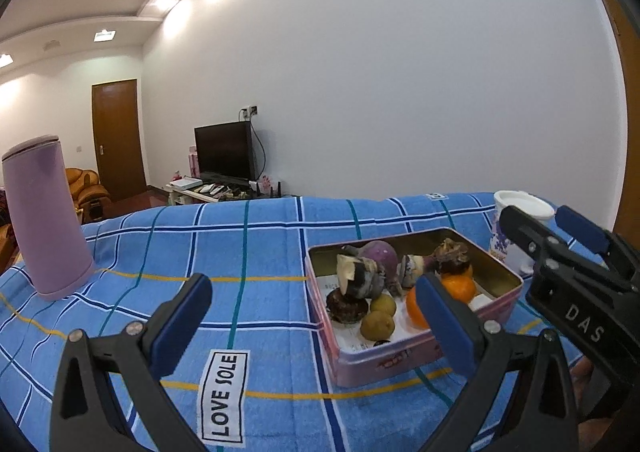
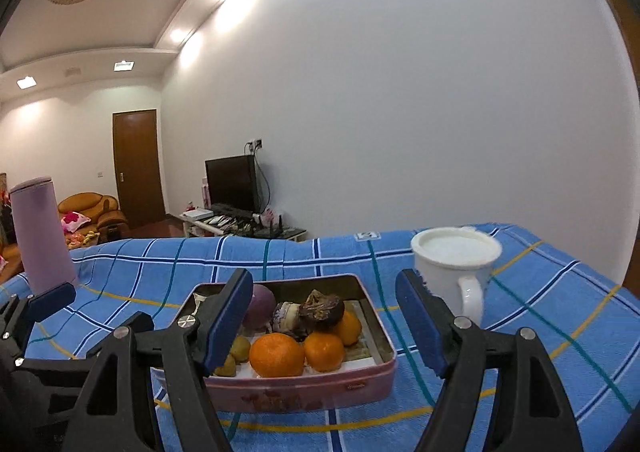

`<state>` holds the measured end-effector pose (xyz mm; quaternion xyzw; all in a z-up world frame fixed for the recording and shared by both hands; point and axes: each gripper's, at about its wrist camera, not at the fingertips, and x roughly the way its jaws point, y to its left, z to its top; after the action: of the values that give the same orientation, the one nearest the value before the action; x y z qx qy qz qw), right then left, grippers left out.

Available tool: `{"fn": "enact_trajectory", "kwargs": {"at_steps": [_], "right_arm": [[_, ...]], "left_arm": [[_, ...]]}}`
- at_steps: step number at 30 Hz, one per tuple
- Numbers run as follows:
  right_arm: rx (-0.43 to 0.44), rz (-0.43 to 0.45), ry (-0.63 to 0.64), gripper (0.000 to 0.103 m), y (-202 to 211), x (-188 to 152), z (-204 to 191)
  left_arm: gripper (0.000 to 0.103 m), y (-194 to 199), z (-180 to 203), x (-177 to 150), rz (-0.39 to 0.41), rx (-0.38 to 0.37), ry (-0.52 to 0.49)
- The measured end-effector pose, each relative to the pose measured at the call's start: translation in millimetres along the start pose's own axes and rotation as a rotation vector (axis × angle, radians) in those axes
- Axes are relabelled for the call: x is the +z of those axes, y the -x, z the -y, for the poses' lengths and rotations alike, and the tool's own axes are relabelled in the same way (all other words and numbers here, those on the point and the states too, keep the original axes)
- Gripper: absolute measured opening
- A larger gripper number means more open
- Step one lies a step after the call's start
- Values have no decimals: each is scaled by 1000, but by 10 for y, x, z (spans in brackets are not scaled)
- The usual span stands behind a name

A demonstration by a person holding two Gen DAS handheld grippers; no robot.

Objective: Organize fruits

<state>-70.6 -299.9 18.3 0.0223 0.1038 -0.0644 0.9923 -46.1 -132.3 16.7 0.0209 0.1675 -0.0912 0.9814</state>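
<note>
Two pairs of blue-padded black fingers stood spread with nothing between them, one pair on each handheld gripper. On the left gripper (image 1: 316,316), the pads were wide apart above the blue checked cloth (image 1: 260,236), the left pad over bare fabric and the right pad (image 1: 444,320) in front of the near right corner of the shallow pink metal tin (image 1: 404,360). That gripper pointed slightly downward across the table, its black arms rising from the lower edge of its own view. The right gripper (image 2: 324,326) likewise held its fingers parted and empty, framing the tin from the near side and tilted a little downward; in the left wrist view its black body came in from the right edge, just beside the tin. Inside the tin lay the fruits: three round oranges (image 2: 277,355), small yellow-green fruits (image 1: 377,326), a rounded purple fruit (image 1: 380,254), dark brown wrinkled ones (image 2: 322,310) and a few pieces too jumbled to name. A white ceramic mug (image 2: 456,272) with a handle stood on the cloth just right of the tin, and a tall lilac cylindrical flask (image 1: 48,216) stood well apart at the far left. A white label reading LOVE SOLE (image 1: 224,396) lay on the cloth near the left gripper.
</note>
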Motion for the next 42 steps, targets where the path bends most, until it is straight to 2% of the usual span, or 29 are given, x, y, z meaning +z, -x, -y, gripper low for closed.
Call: {"fn": "enact_trajectory", "kwargs": {"at_steps": [8,23,27,42], "right_arm": [[-47,59,29,75,197,18,-110],[-91,109,42,76,345,11,-154],[-91,113,39,83,360,12,-151],[-92,112,43,83,364,10,-154]], "left_arm": [[103,174,-20,-23,61,15,-62],[103,123,-65,-16,38,7,-41],[103,121,-67,-22,33,9,-38],[103,130,-90,-24,33,25,-25]]}}
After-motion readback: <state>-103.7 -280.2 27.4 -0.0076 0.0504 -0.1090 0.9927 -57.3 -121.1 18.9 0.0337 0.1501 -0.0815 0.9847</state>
